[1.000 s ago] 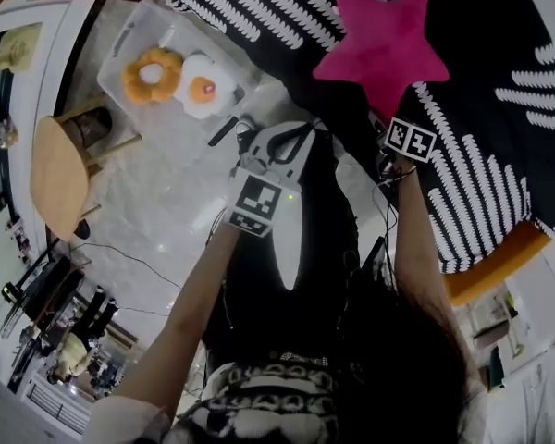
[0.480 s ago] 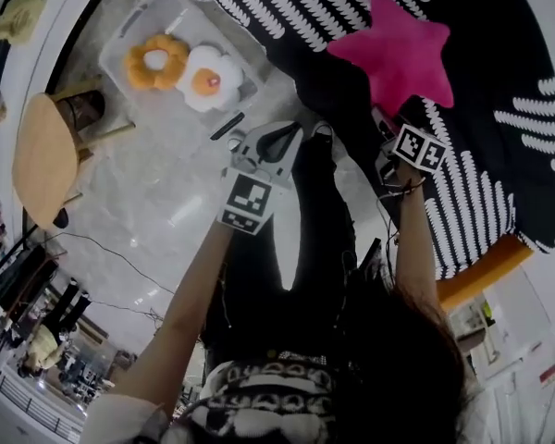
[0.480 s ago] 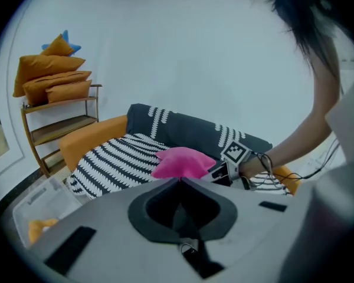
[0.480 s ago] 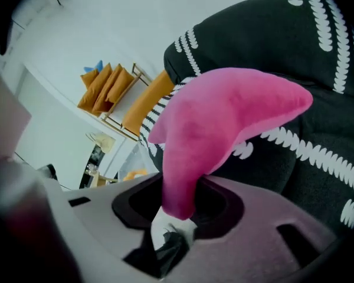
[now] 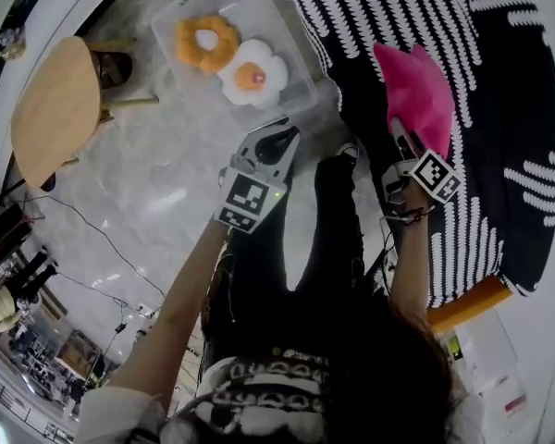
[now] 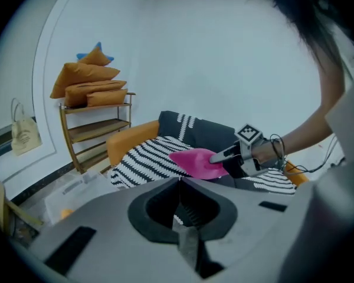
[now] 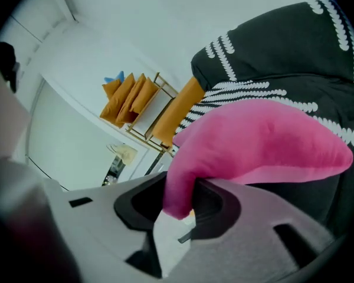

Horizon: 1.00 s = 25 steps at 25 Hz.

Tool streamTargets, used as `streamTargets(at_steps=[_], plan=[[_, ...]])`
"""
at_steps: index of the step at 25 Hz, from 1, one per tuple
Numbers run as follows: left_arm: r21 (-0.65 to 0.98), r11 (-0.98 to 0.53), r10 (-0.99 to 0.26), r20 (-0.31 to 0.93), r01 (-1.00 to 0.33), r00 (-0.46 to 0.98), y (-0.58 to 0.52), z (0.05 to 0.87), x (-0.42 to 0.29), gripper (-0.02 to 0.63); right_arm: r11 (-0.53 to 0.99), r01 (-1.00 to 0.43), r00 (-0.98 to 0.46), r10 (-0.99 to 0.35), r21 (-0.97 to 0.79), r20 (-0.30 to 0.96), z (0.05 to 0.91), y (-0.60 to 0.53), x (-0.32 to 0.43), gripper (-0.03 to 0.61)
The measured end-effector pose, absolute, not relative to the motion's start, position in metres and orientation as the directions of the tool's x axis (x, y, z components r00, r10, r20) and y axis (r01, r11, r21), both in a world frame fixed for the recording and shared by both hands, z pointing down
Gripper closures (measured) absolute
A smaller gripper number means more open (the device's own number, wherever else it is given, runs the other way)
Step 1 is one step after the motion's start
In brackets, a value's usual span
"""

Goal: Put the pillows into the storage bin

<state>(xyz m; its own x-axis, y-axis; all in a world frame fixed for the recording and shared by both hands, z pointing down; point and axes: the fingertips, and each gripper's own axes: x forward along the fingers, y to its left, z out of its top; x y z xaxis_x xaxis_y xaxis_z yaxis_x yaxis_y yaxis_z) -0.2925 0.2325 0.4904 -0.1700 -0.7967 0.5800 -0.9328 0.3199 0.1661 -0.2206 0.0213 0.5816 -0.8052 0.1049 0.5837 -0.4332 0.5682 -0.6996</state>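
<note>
Bare marble floor [image 5: 166, 178] lies open between the storage bin [image 5: 276, 28] and the striped sofa [image 5: 509, 81]. On the right tool [image 7: 177, 214] the jaws have just been closing and now pinch one tip of the pink star pillow [image 7: 265, 146] over that sofa. The left tool [image 5: 282, 137] is pressed closed, empty.

L gripper [image 5: 279, 135]: pale grey shell, dark padded inner, small green light on.
L marker cube [image 5: 251, 202]: blk/wht square code.
R gripper [image 5: 400, 137]: grey body, dark trim.
R marker cube [image 5: 437, 176]: same blk/wht code.
R wrist bands [image 5: 406, 213]: dark loops, w/ thin blk cable alongside the arm.
Trousers [image 5: 333, 239]: blk.
Top [image 5: 259, 400]: blk/wht patterned knit.
Hair [image 5: 398, 368]: dark, long.
</note>
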Motion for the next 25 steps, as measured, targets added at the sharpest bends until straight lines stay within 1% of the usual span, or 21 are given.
streamTargets(at_steps=[7,12,17,22,25], plan=[[0.14,0.454,-0.753,0.588,-0.88,-0.295,0.328,0.494,-0.354,0.607,0.578,-0.33,-0.83,0.199,-0.746,0.521,0.552,0.108,-0.289,0.468],[0.148,0.518,-0.734,0.583,-0.843,-0.348,0.382,0.489,-0.377,0.607,0.61,-0.228,-0.823,0.296,-0.759,0.485,0.531,0.172,-0.342,0.469],[0.163,0.582,-0.709,0.581,-0.797,-0.399,0.419,0.493,-0.383,0.607,0.64,-0.104,-0.778,0.425,-0.761,0.463,0.527,0.236,-0.391,0.469],[0.182,0.63,-0.685,0.589,-0.755,-0.429,0.457,0.505,-0.389,0.607,0.632,0.011,-0.728,0.536,-0.775,0.427,0.528,0.302,-0.442,0.468],[0.194,0.659,-0.667,0.598,-0.727,-0.445,0.473,0.511,-0.391,0.607,0.66,0.101,-0.66,0.604,-0.744,0.447,0.539,0.339,-0.466,0.465]])
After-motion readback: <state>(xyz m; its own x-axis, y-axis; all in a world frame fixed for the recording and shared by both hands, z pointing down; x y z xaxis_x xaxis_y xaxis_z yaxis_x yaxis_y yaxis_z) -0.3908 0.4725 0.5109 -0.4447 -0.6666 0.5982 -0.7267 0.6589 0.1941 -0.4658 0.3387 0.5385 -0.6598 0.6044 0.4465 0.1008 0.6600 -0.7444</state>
